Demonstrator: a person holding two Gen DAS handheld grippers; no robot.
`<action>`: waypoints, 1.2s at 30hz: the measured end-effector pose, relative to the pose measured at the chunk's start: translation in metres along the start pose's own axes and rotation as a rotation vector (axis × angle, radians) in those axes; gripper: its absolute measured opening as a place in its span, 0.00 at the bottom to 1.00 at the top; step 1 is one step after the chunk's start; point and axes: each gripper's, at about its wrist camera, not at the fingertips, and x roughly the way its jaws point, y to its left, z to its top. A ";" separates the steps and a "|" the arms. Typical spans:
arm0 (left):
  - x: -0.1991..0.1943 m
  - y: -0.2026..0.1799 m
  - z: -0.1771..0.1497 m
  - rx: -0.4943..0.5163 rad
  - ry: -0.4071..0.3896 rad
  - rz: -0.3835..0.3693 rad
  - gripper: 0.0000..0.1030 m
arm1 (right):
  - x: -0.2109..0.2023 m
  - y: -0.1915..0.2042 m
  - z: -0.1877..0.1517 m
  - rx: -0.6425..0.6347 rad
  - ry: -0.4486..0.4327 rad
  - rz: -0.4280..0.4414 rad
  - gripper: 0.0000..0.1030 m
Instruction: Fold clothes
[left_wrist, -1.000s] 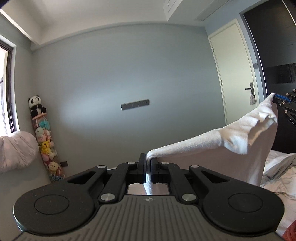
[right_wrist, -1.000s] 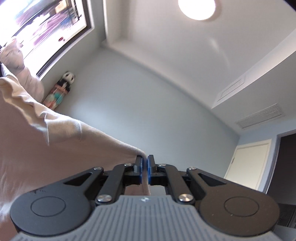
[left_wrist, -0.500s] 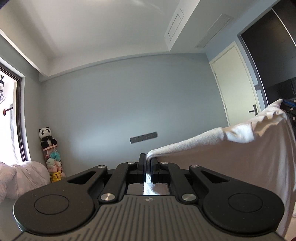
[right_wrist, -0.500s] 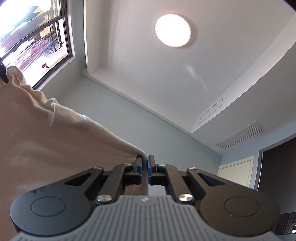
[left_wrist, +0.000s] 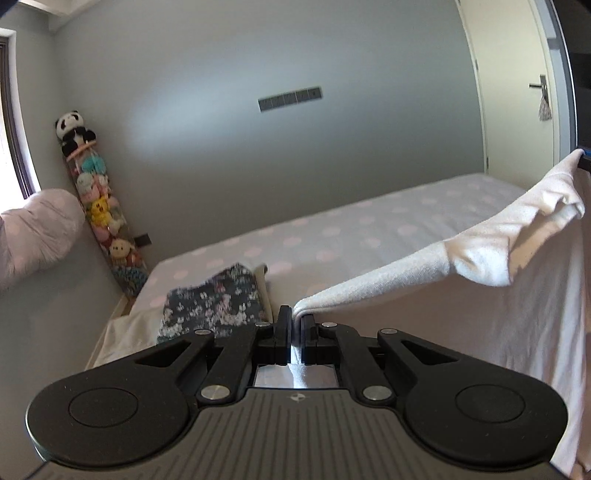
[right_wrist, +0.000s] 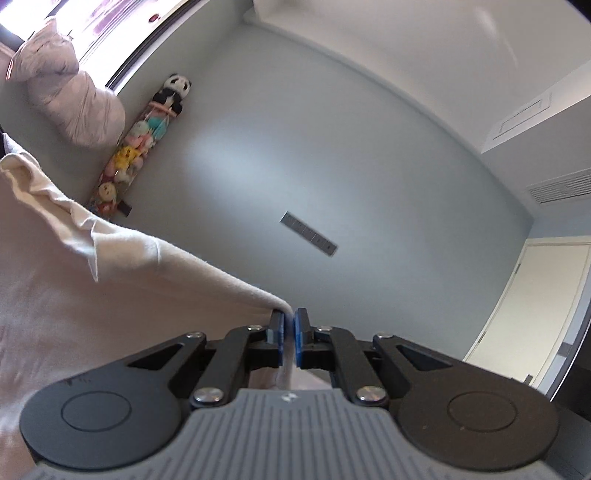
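Aloft, white garment (left_wrist: 424, 273), both hand-held grippers clamped

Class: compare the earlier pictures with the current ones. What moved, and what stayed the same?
Both views tipped downward: the left view now shows the bed and a folded floral garment, hidden half a second ago. The left tool and right tool stay shut on the white garment, still stretched between them.

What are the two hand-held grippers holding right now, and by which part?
One white garment, stretched between them: left hand-held gripper and right hand-held gripper each pinch a top-edge corner.
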 end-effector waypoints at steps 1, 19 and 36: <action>0.021 0.001 -0.006 0.005 0.034 0.002 0.03 | 0.019 0.008 -0.007 -0.004 0.033 0.020 0.06; 0.307 -0.026 -0.094 0.045 0.371 -0.027 0.05 | 0.274 0.139 -0.155 -0.013 0.469 0.175 0.07; 0.246 0.018 -0.120 -0.088 0.305 -0.030 0.51 | 0.280 0.104 -0.188 0.256 0.625 0.238 0.36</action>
